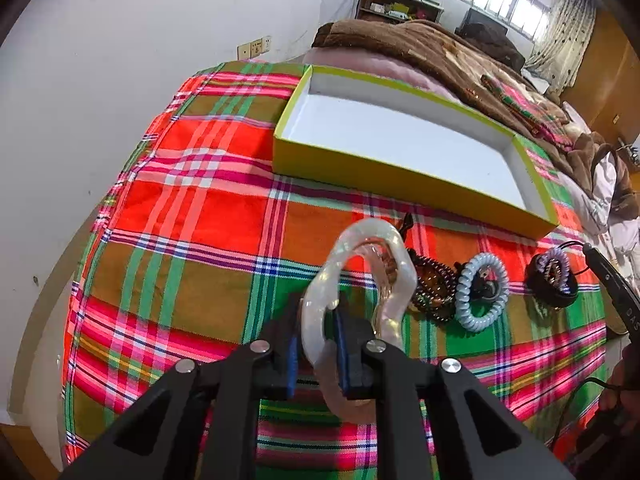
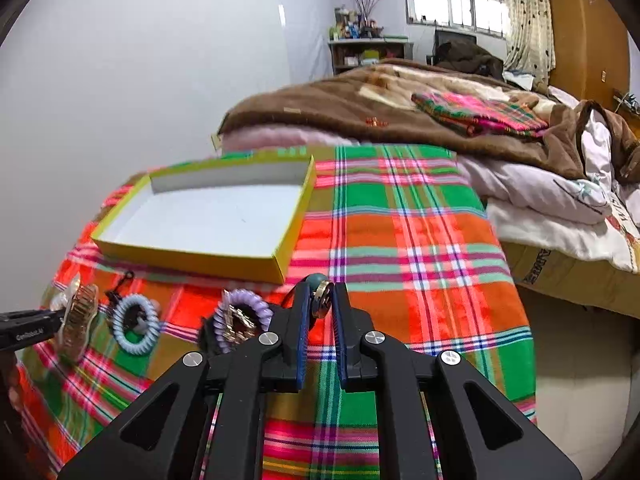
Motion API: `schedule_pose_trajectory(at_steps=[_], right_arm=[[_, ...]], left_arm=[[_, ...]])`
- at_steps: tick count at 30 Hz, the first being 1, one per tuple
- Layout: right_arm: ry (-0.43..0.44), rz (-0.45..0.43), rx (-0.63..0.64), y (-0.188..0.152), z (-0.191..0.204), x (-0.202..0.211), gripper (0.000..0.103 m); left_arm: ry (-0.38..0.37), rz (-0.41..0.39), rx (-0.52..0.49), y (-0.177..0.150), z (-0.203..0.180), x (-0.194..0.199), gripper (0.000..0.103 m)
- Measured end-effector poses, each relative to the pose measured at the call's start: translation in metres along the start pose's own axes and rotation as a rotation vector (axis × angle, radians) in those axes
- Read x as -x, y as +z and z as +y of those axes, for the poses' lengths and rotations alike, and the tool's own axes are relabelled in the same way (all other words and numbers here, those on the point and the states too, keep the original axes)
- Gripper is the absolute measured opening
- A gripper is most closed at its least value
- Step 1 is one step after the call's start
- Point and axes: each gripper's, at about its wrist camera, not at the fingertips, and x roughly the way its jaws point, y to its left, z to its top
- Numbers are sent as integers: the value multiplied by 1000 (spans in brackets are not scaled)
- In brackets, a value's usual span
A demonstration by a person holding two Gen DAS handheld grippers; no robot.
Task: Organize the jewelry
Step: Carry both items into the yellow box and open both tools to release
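While my left gripper [image 1: 318, 344] clenches the clip [image 1: 356, 276] ahead of the box [image 1: 400, 176], my right gripper [image 2: 320, 320] pinches a charm [image 2: 322, 300]; either could slip sideways from the narrow pads.

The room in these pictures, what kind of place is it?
Most likely a home bedroom: a bed with a brown blanket, a curtained window, and a cluttered shelf by the wall.

Pearly clip [image 1: 360, 276] upright (clamped); tray [image 1: 400, 176] empty.
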Motion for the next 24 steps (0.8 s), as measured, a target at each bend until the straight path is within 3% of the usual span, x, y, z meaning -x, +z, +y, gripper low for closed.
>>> schedule_pose_trajectory(at_steps=[6, 24], right_arm=[[32, -71, -27, 8, 0, 23, 11], [56, -144, -26, 20, 9, 51, 11]], left_arm=[[-16, 2, 5, -1, 2, 0, 15], [-44, -40, -18, 9, 1, 21, 15]])
